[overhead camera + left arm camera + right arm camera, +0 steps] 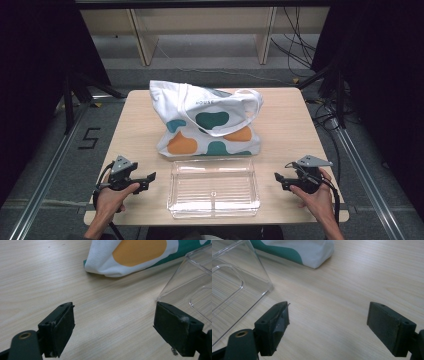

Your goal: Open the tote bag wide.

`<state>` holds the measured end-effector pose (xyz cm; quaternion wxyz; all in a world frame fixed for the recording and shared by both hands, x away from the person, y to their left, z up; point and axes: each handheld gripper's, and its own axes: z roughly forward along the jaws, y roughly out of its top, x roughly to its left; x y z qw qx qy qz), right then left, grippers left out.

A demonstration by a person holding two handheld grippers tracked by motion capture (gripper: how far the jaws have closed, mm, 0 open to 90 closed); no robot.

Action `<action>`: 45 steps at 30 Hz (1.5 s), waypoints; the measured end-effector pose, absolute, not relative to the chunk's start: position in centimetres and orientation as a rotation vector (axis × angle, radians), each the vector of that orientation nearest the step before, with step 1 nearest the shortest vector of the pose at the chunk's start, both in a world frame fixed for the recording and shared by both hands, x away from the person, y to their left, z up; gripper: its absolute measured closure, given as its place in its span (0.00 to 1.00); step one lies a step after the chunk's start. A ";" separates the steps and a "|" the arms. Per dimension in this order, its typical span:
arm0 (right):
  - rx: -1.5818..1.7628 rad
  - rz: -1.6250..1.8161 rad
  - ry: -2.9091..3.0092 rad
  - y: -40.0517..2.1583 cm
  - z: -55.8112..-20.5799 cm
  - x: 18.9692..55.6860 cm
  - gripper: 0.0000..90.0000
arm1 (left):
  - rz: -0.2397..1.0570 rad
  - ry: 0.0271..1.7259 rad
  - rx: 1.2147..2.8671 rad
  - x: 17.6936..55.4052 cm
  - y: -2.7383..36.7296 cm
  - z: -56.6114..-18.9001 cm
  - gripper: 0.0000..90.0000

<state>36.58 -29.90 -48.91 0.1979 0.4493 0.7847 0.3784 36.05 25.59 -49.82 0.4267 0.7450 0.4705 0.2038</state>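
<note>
In the high view a white cloth tote bag printed with orange and teal blobs (207,125) lies at the middle of the frame on a pale wood-grain table (290,125), its two long handles flopped across its front. Just below it, and nearly touching its lower edge, sits a clear rectangular plastic tray (214,187), empty. The left gripper (148,180) rests at lower left of that frame, pointing in toward the tray's left wall; the right gripper (278,179) rests at lower right, pointing at the tray's right wall. Neither touches anything.

In the left gripper view the two black jaws stand wide apart with bare table between them, the bag's corner at upper centre and the tray's edge at right. The right gripper view mirrors this: jaws spread, nothing between them, tray at left, bag corner at top.

What could go wrong, as I judge it: the tray is thin, slick and light (it likely slides at a nudge), so a jaw coming in low could shove it into the bag instead of gripping its wall. The bag is limp; a pinch on one layer of cloth would lift only a fold, and a loose handle could snag on a jaw and drag the bag over the tray.
</note>
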 end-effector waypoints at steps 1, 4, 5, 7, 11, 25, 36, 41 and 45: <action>1.257 1.068 2.198 -29.9 -48.9 36.6 0.21 | 0.513 1.174 1.862 36.1 25.6 -49.8 0.18; 1.242 1.020 2.189 -30.1 -48.9 36.7 0.21 | 0.499 1.178 1.856 36.1 25.5 -49.9 0.18; 1.248 1.044 2.193 -30.1 -49.0 36.7 0.20 | 0.503 1.179 1.862 36.1 25.5 -49.9 0.18; 1.252 1.037 2.194 -30.1 -49.0 36.7 0.20 | 0.506 1.171 1.873 36.1 25.5 -49.8 0.18; 1.290 1.066 2.171 -29.9 -49.1 36.6 0.20 | 0.507 1.169 1.875 36.1 25.4 -49.9 0.18; 1.229 1.063 2.173 -30.1 -47.8 37.3 0.20 | 0.497 1.175 1.883 36.1 25.5 -49.9 0.19; 1.135 1.058 2.141 -29.4 -43.9 38.4 0.28 | 0.499 1.172 1.893 36.1 25.6 -49.9 0.19; 1.085 1.099 2.116 -29.0 -41.0 39.4 0.31 | 0.500 1.172 1.896 36.1 25.6 -49.9 0.19; 1.075 1.172 2.118 -28.1 -39.2 40.2 0.33 | 0.488 1.179 1.865 36.2 25.4 -49.9 0.19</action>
